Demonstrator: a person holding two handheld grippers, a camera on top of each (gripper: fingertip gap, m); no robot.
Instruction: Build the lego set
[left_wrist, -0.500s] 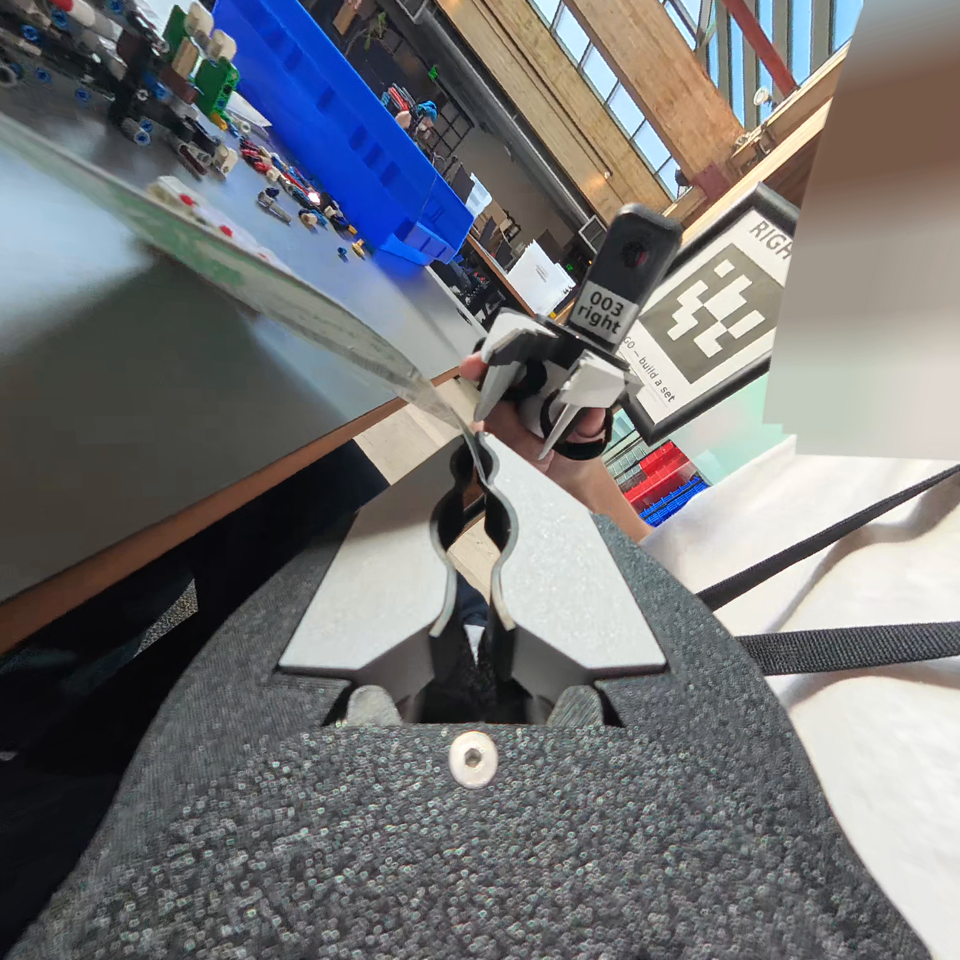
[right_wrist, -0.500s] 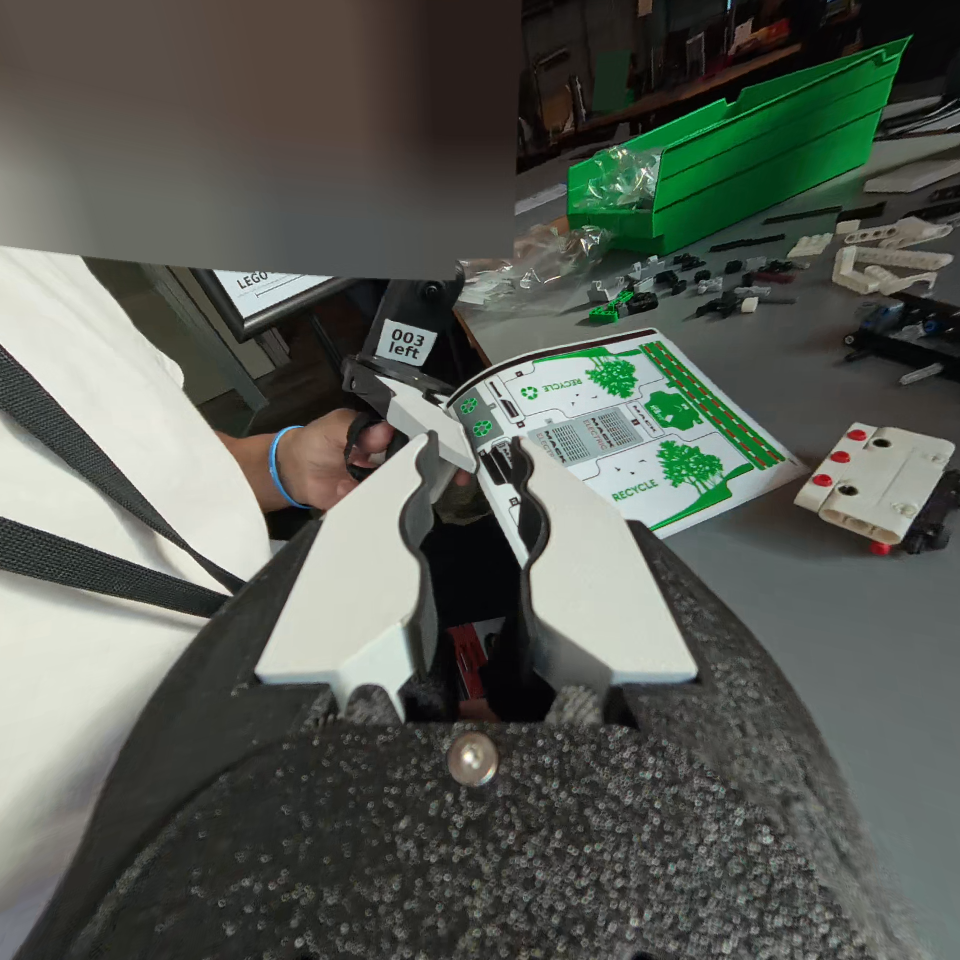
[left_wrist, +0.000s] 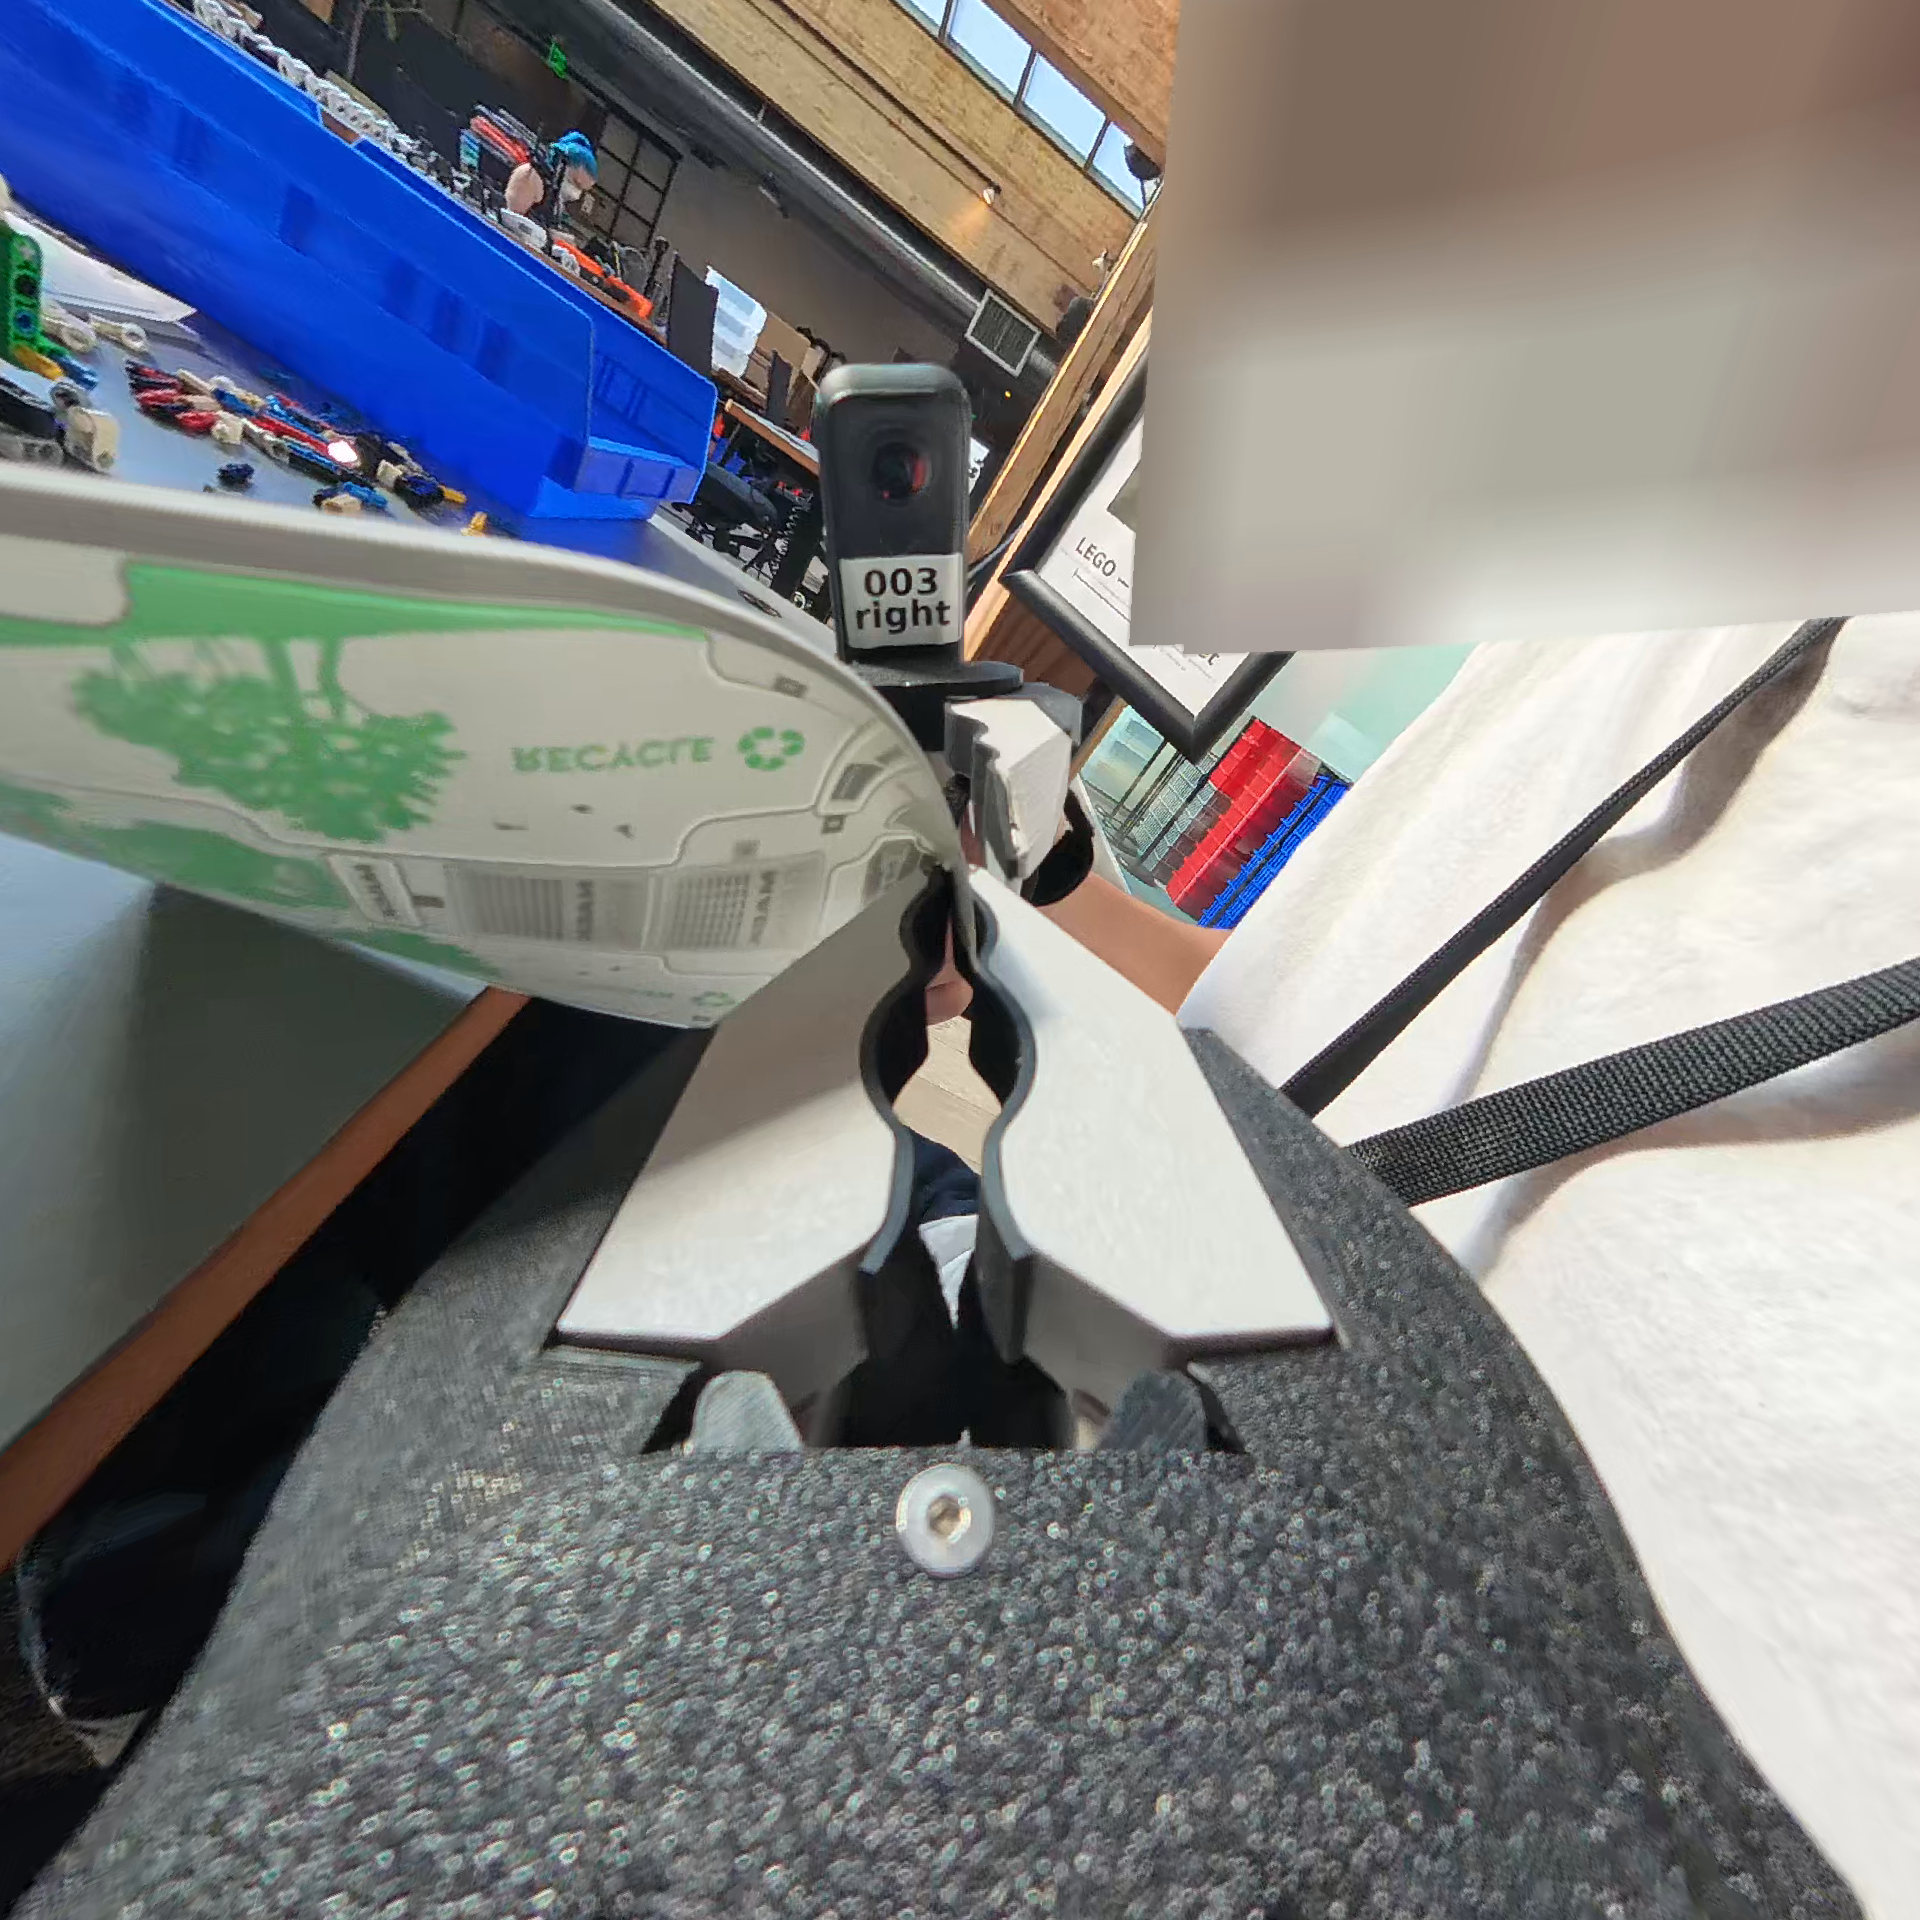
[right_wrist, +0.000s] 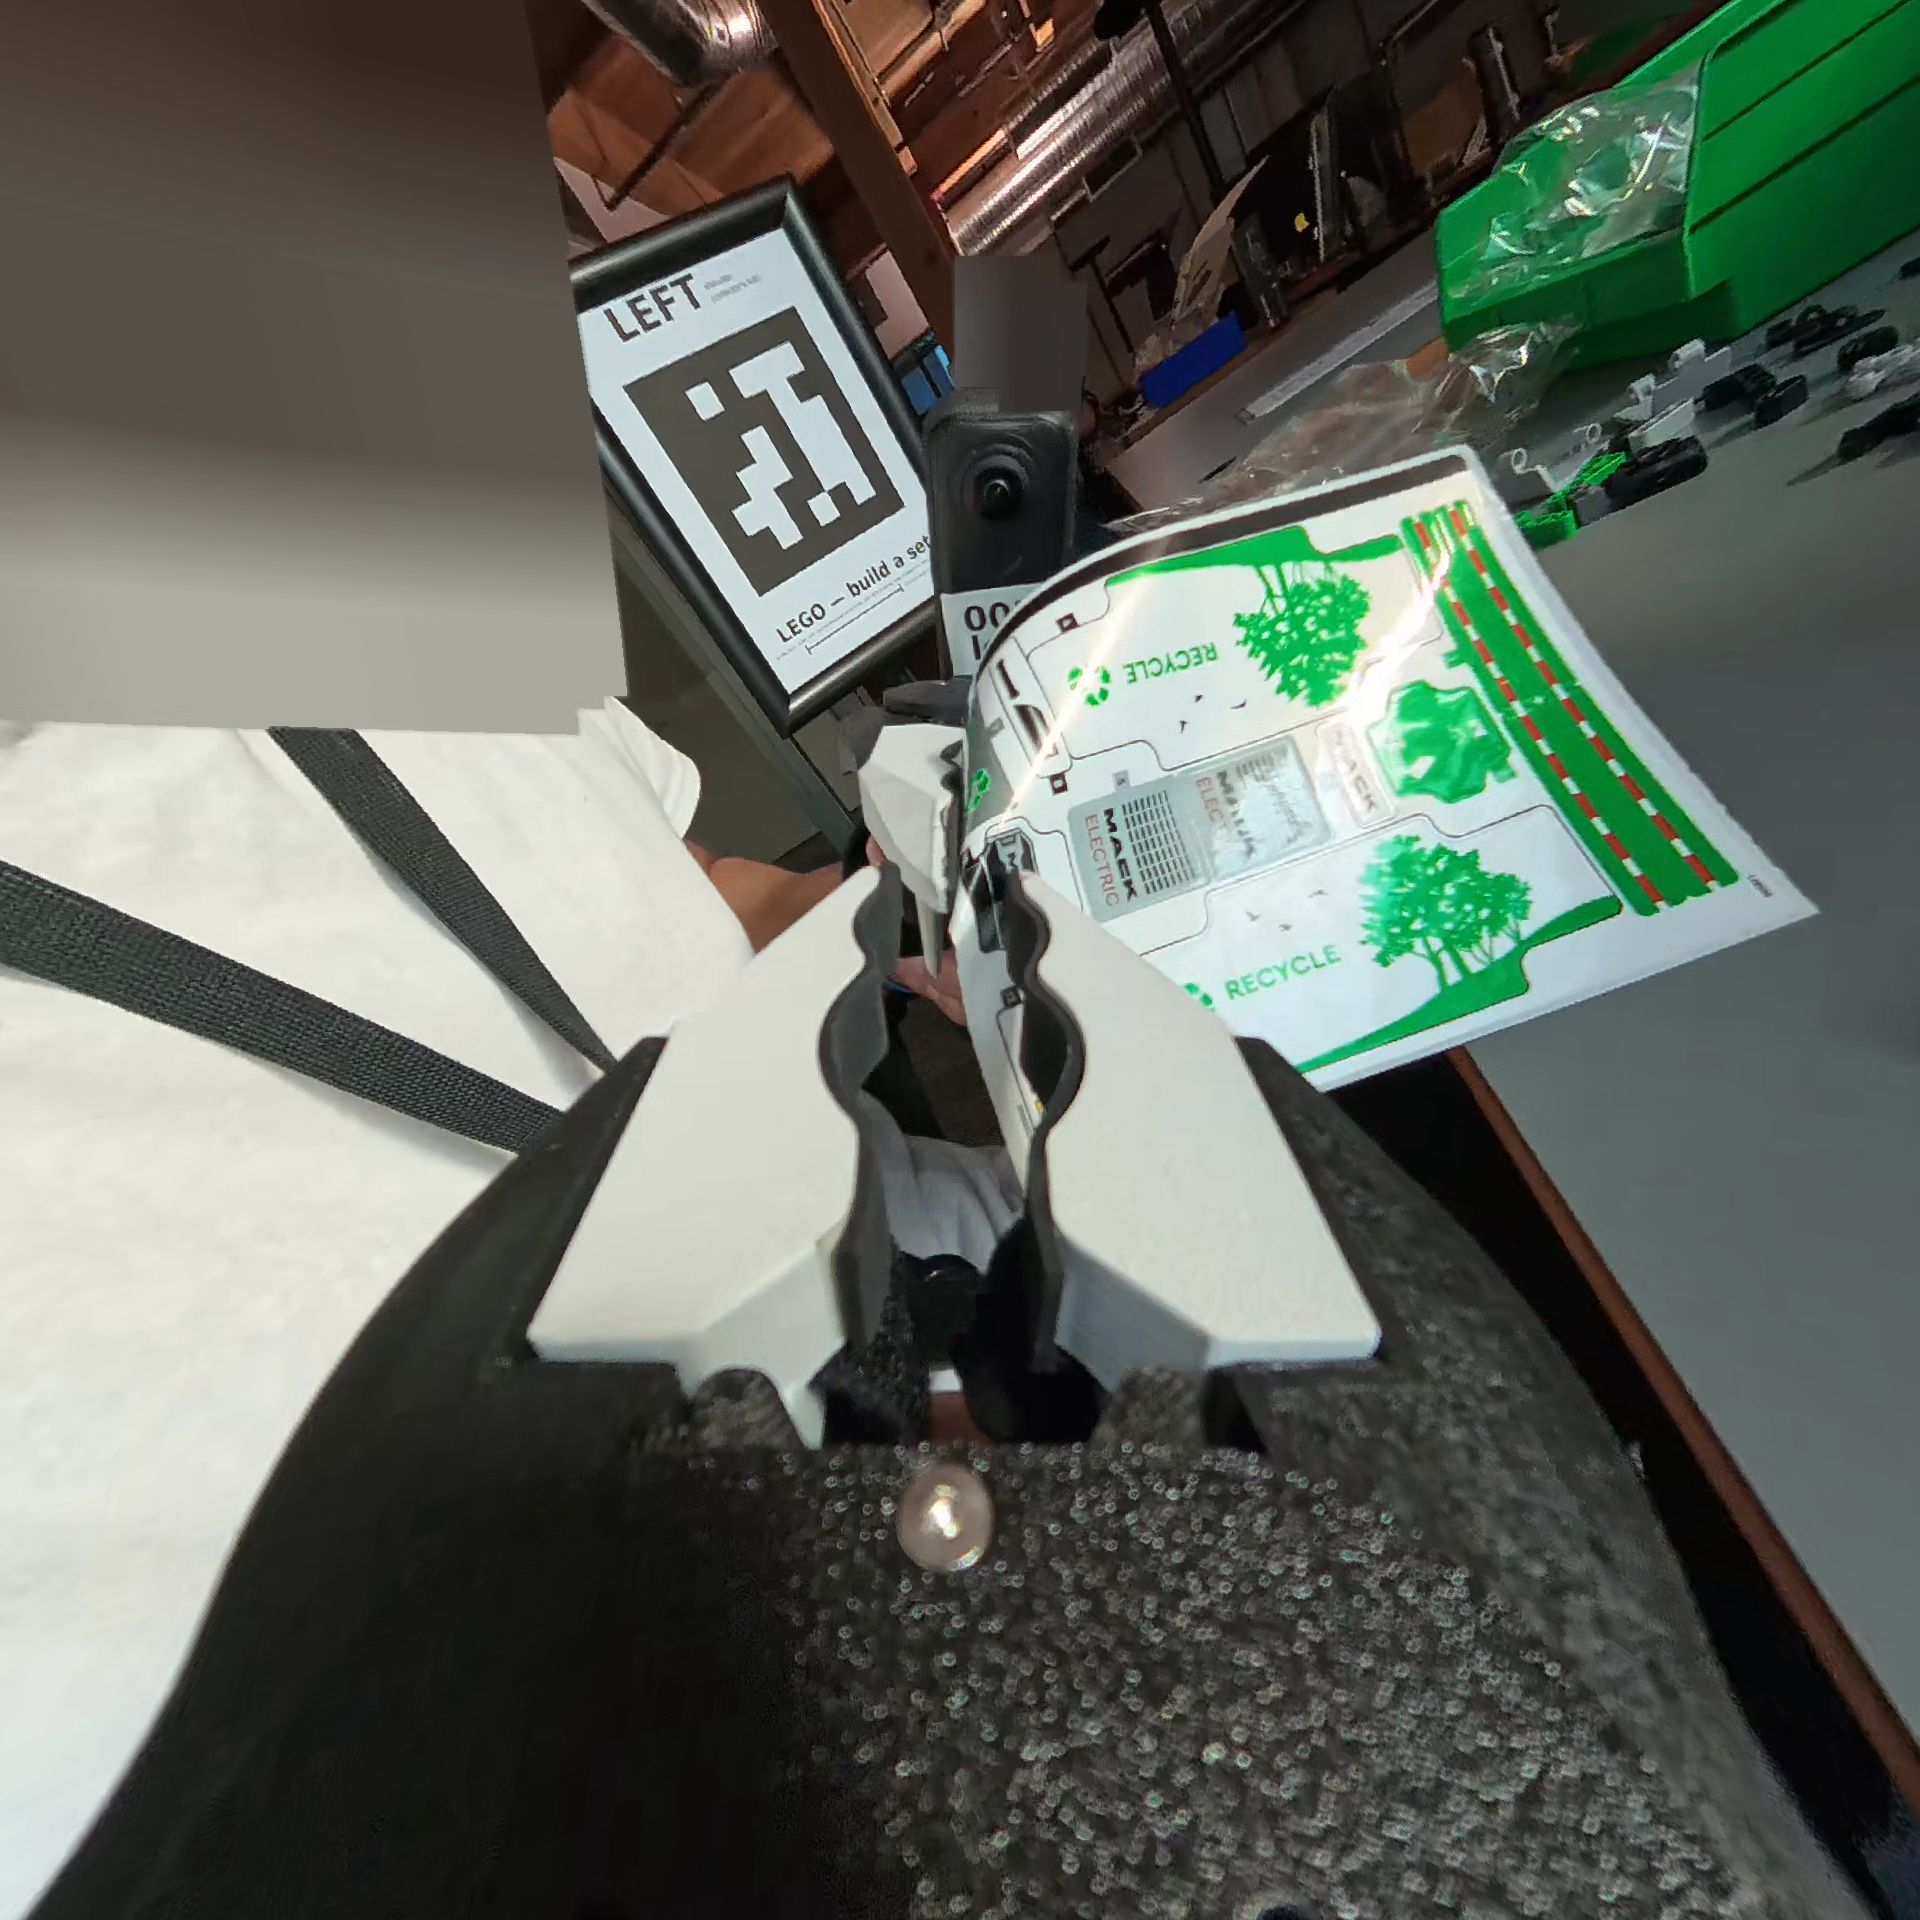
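Sticker sheet (right_wrist: 1351, 790), held clear of the bench's near edge (right_wrist: 1621, 1247), clamped at its corner by the left gripper (left_wrist: 951, 914).
The right gripper (right_wrist: 961, 914) stands slightly apart, one finger against the sheet; I'd close only once the edge lies between both pads. Whether anything is peeled is hidden by the curl.

A glossy white sticker sheet (right_wrist: 1382, 790), printed with green trees, recycling symbols, grey panels and a red-and-green striped band, is held up in the air over the near edge of the grey desk (right_wrist: 1714, 1039). It curves, bowed, with one short edge pinched between the closed fingertips of the left gripper (left_wrist: 951, 894).
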